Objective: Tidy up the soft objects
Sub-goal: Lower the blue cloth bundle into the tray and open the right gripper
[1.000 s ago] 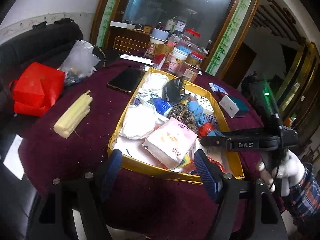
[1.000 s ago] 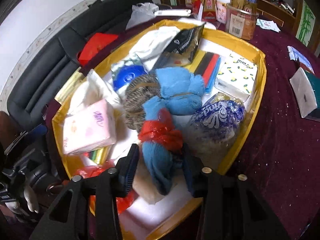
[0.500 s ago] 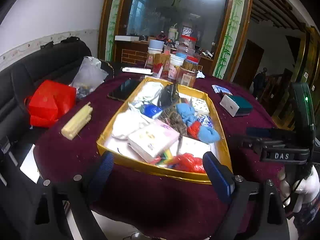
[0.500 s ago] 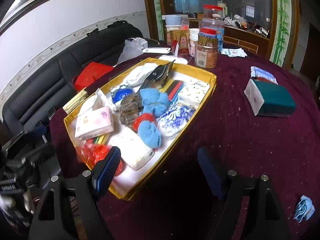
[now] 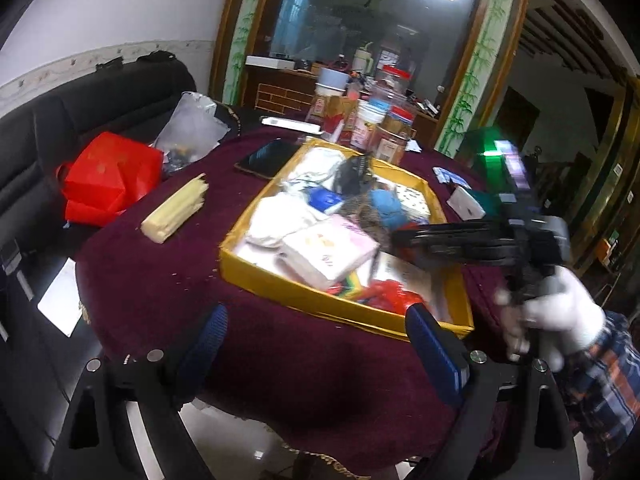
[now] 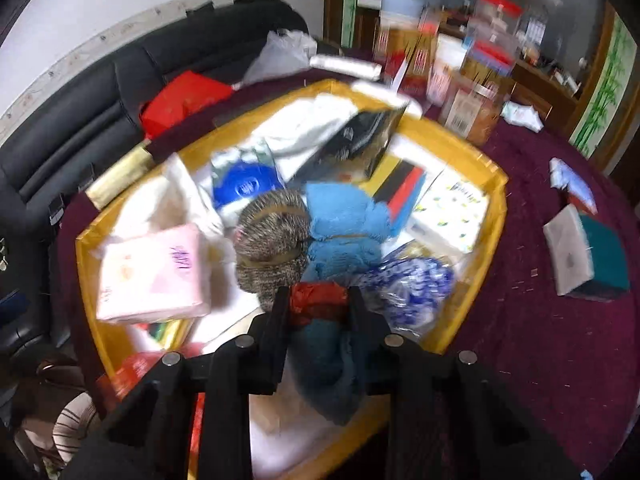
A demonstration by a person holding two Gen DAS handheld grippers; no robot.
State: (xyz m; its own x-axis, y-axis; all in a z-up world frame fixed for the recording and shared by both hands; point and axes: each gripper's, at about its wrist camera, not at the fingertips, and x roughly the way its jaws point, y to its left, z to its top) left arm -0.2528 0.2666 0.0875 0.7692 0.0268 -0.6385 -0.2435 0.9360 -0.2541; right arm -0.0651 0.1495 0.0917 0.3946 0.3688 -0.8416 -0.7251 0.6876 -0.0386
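A yellow tray (image 6: 496,208) on a maroon table holds several soft things. Among them are a pink tissue pack (image 6: 152,276), a grey-brown knitted roll (image 6: 272,240), light blue cloth rolls (image 6: 348,224) and a blue-and-white plastic bag (image 6: 416,284). My right gripper (image 6: 318,308) is shut on a blue cloth roll with a red band (image 6: 320,344) at the tray's near end. In the left wrist view the tray (image 5: 280,284) lies ahead. My left gripper (image 5: 316,340) hangs open over the table's edge before it, holding nothing. A white-gloved hand (image 5: 560,312) carries the right gripper in from the right.
A pale stick bundle (image 5: 176,212), a red bag (image 5: 108,180) and a dark phone (image 5: 264,158) lie left of the tray. Jars and boxes (image 5: 372,120) crowd the table's far side. A teal box (image 6: 588,256) sits right of the tray. A black sofa (image 5: 60,120) stands behind.
The right gripper pulled back from the tray with jaws wide, then came down again and shut on the blue roll. The left gripper drew back from the tray and spread wider.
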